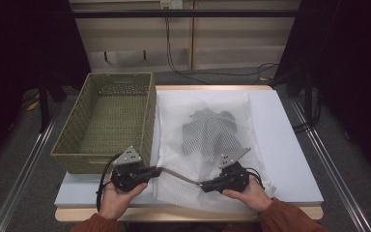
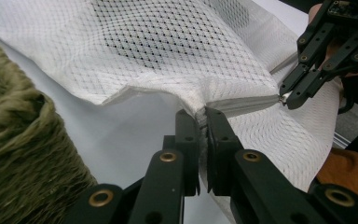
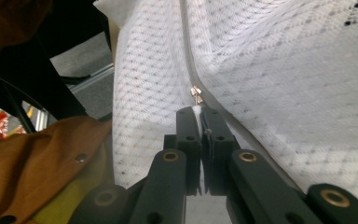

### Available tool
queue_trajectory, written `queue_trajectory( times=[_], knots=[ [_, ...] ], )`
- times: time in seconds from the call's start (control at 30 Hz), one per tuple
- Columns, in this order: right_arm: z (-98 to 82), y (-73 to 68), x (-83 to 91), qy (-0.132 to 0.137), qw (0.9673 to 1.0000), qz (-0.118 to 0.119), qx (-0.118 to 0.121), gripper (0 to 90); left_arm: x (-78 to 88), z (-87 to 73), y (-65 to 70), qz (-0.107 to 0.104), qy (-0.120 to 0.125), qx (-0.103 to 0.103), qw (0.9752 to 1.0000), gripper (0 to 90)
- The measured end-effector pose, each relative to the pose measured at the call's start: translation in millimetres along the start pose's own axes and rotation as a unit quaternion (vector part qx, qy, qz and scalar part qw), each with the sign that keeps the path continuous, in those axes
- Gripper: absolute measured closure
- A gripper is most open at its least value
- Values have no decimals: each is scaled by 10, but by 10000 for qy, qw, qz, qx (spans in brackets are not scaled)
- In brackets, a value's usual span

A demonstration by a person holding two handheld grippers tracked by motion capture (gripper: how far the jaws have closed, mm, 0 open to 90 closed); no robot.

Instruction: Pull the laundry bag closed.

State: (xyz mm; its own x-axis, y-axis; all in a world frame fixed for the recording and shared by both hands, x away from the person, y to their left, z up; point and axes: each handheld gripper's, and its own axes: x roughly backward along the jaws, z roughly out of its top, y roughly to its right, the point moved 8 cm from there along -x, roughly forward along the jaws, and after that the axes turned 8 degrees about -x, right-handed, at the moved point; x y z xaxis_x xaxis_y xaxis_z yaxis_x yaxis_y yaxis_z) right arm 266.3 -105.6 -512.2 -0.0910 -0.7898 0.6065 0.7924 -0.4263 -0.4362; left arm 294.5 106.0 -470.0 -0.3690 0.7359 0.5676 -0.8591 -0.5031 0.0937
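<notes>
Zipper [image 1: 178, 175] taut, slanting between tongs

White mesh laundry bag [image 1: 207, 145] lies flat on the table [image 1: 290, 145], right next to the olive woven basket [image 1: 106, 121] on its left.

wall: beige panels [image 1: 232, 43] | floor: grey carpet [image 1: 348, 145] | sides: black curtains [image 1: 352, 58] | light: dim

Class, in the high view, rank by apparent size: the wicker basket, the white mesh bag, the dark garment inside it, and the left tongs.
1. white mesh bag
2. wicker basket, slightly smaller
3. dark garment
4. left tongs, smallest though nearest the camera
</notes>
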Motion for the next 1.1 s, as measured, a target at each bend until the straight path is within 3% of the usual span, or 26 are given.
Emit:
queue_trajectory(
  times=[0.77, 1.1],
  knots=[
    [-147, 123, 181, 111, 9995, -273, -87, 878, 27, 16, -44, 39, 73, 43, 10000, 852],
    [-206, 154, 268, 141, 9993, -328, -146, 877, 21, 2, -45, 99, -6, 21, 9999, 852]
  ],
)
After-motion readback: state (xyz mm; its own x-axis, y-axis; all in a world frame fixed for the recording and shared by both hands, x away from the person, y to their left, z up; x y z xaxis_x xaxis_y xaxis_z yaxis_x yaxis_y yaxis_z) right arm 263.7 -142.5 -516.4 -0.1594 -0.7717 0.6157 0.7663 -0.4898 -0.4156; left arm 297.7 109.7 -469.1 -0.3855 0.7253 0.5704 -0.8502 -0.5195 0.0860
